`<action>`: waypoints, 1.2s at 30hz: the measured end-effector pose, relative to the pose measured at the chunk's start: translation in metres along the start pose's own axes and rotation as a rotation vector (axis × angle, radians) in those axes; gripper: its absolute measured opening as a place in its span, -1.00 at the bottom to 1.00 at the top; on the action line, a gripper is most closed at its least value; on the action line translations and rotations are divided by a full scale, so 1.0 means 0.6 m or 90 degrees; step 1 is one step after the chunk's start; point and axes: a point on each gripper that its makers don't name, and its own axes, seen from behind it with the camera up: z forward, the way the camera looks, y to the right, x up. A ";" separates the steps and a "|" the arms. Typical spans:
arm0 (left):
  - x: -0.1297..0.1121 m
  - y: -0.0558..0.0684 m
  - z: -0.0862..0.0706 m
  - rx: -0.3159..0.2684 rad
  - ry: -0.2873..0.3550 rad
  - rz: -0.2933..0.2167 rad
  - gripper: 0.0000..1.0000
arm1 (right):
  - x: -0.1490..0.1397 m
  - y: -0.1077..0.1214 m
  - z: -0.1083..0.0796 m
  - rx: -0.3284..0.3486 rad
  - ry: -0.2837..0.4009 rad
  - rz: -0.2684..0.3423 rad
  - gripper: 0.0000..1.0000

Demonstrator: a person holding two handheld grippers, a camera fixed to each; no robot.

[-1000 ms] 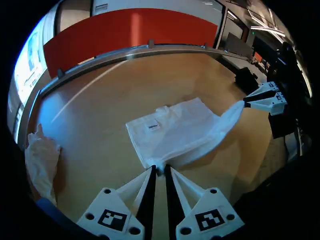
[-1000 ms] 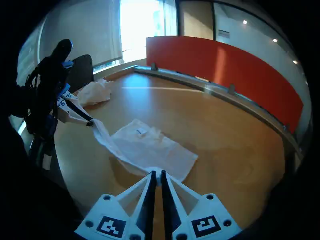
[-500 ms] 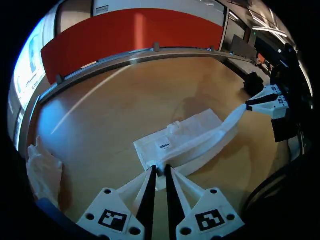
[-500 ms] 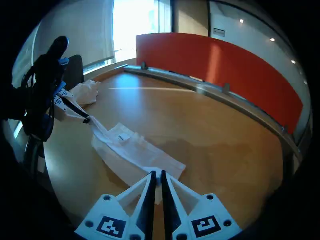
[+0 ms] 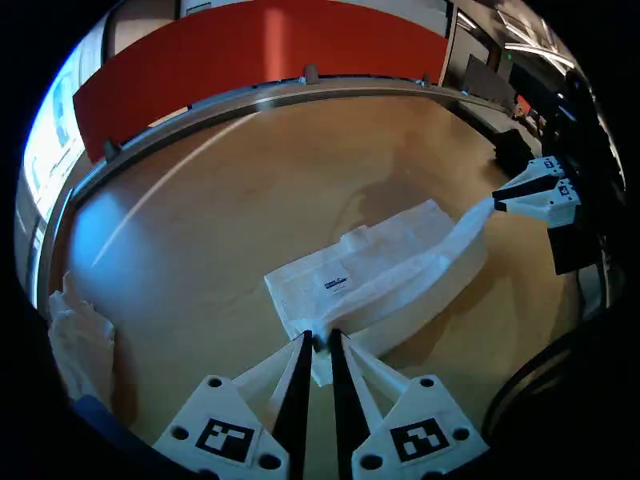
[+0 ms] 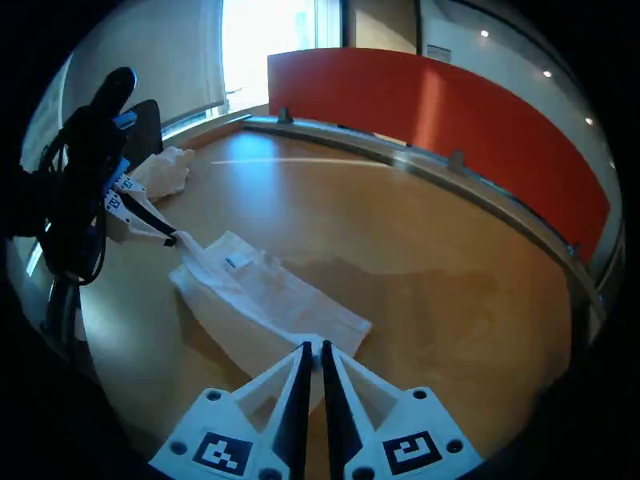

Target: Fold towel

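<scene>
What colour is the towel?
The towel is white; left gripper view shows it best.

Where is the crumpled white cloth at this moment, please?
In the left gripper view, the crumpled cloth lies at the lower-left edge of the table, well apart from the towel.

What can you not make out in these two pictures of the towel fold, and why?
- Left gripper view: the towel corner pinched in the left gripper is covered by its fingers.
- Left gripper view: the print on the towel's label is too small.
- Left gripper view: the crumpled cloth is cut off by the edge.
- Right gripper view: the person's hand is a dark backlit shape.
</scene>
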 end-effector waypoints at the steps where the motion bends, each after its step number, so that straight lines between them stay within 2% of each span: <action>1: 0.001 -0.004 0.007 0.003 -0.001 -0.002 -0.67 | -0.001 0.003 0.007 -0.001 -0.003 0.003 -0.81; 8: 0.014 -0.024 0.043 0.024 -0.003 -0.017 -0.67 | -0.002 0.019 0.043 -0.010 -0.016 0.020 -0.81; 17: 0.016 -0.041 0.073 0.049 -0.004 -0.031 -0.56 | -0.010 0.036 0.072 -0.032 -0.025 0.034 -0.78; 22: 0.016 -0.058 0.081 0.073 -0.003 -0.036 -0.54 | -0.016 0.042 0.081 -0.046 -0.032 0.035 -0.60; 25: 0.015 -0.066 0.080 0.082 -0.002 -0.038 -0.47 | -0.016 0.051 0.081 -0.058 -0.031 0.036 -0.36; 27: 0.015 -0.070 0.078 0.085 -0.002 -0.039 -0.24 | -0.016 0.058 0.079 -0.067 -0.029 0.037 -0.14; 31: 0.014 -0.072 0.072 0.079 -0.003 -0.047 -0.02 | -0.016 0.070 0.073 -0.083 -0.023 0.042 0.33; 33: 0.014 -0.072 0.069 0.076 0.000 -0.050 0.28 | -0.016 0.072 0.070 -0.085 -0.021 0.045 0.50; 35: 0.016 -0.072 0.065 0.076 0.005 -0.053 0.59 | -0.016 0.072 0.067 -0.085 -0.018 0.049 0.77; 36: 0.016 -0.072 0.064 0.076 0.007 -0.055 0.67 | -0.017 0.072 0.066 -0.085 -0.017 0.050 0.81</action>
